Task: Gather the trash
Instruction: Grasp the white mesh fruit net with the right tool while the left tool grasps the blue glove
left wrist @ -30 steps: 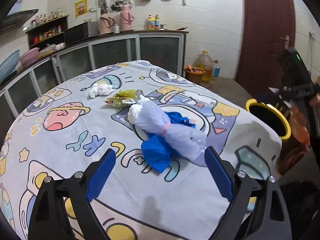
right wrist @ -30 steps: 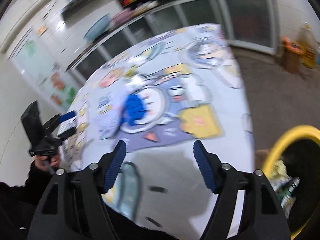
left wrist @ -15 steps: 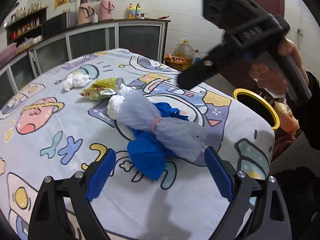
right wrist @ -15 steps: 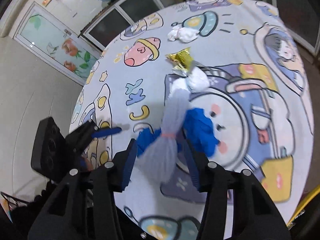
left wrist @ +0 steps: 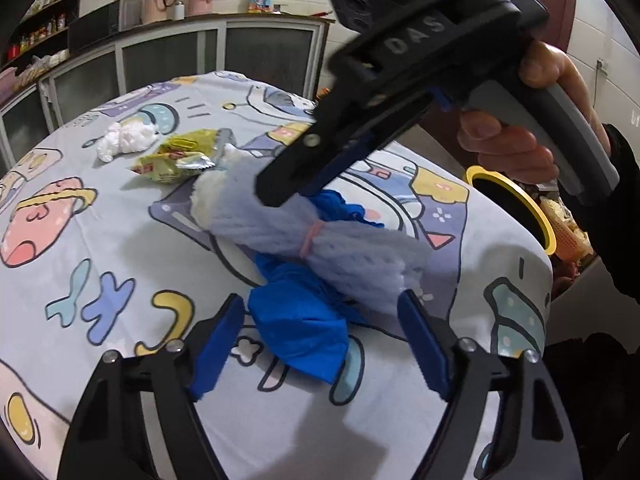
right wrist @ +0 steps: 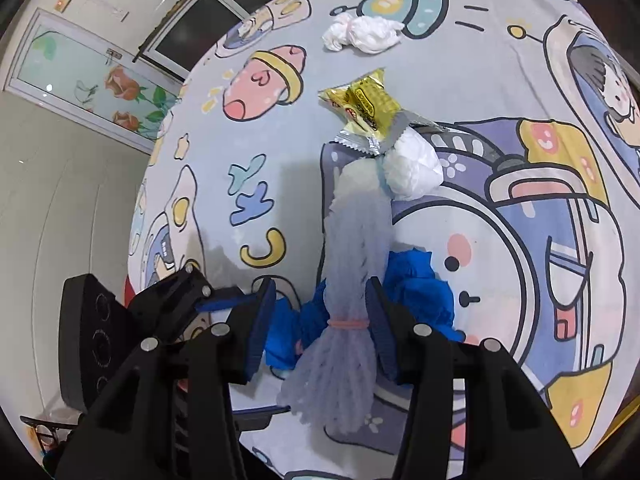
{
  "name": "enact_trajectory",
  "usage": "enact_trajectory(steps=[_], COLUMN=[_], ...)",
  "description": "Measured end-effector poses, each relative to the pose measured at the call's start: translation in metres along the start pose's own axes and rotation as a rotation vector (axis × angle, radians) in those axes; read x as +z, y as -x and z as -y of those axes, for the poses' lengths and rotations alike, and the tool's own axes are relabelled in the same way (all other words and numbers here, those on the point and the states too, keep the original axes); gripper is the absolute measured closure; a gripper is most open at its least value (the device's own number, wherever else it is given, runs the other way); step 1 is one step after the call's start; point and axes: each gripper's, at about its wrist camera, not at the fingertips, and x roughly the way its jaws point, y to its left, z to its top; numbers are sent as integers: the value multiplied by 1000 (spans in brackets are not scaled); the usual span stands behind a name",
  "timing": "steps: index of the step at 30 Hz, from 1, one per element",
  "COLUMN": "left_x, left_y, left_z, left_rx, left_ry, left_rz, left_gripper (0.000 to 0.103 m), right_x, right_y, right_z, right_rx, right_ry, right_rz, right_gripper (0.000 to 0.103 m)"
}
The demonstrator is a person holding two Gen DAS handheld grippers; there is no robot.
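**Two grippers closed in on the tied foam netting at the table's near edge**

The step in hand looked to be the first pickup: the pale foam netting point(left wrist: 320, 240), bundled with a pink band point(right wrist: 348, 323), lay across a crumpled blue bag point(left wrist: 300, 328) near the edge of the table point(left wrist: 80, 248) closest to the yellow-rimmed bin point(left wrist: 516, 200), which stood just off that edge. To do it well, the right gripper point(right wrist: 322, 316) would best pinch at the banded waist, where the netting is narrowest and least springy, and lift straight up so the blue bag is not dragged toward the edge. The left gripper point(left wrist: 320, 340) would do better taking the blue bag alone than crowding the same bundle; the two tools were already very near each other.

The right gripper's jaws had just been closing and stood partly open, astride the netting at the band. One pad lay against the netting's side; the other showed a gap, so I judged no firm clamp yet. The left gripper's jaws had also just been narrowing but remained wide apart, framing the blue bag and the netting's flared end, touching neither that I could see.

Further in from that edge sat a gold snack wrapper point(right wrist: 364, 104) and a white wad point(right wrist: 412, 166) touching the netting's far end; a second white wad point(right wrist: 360, 36) lay well apart, toward the far edge.
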Motion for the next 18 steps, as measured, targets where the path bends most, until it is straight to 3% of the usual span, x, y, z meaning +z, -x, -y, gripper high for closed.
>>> enact_trajectory(steps=[5, 8, 9, 10, 13, 18], left_x=[0, 0, 0, -1, -4, -9], left_y=[-12, -16, -18, -20, -19, -1], left_z=[0, 1, 1, 2, -2, 0], left_rx=[-13, -31, -24, -14, -22, -25], left_ry=[8, 16, 15, 14, 45, 52], left_rz=[-20, -32, -37, -46, -46, -14], left_gripper=[32, 49, 54, 65, 82, 84], right_x=[7, 10, 10, 10, 7, -4], right_y=[-9, -15, -17, -20, -19, 4], right_z=[6, 7, 8, 10, 13, 7], right_rx=[-12, -24, -25, -40, -72, -58], right_ry=[-26, -26, -33, -36, -31, -5], right_rz=[-3, -13, -19, -27, -10, 59], right_gripper=[58, 58, 61, 76, 86, 87])
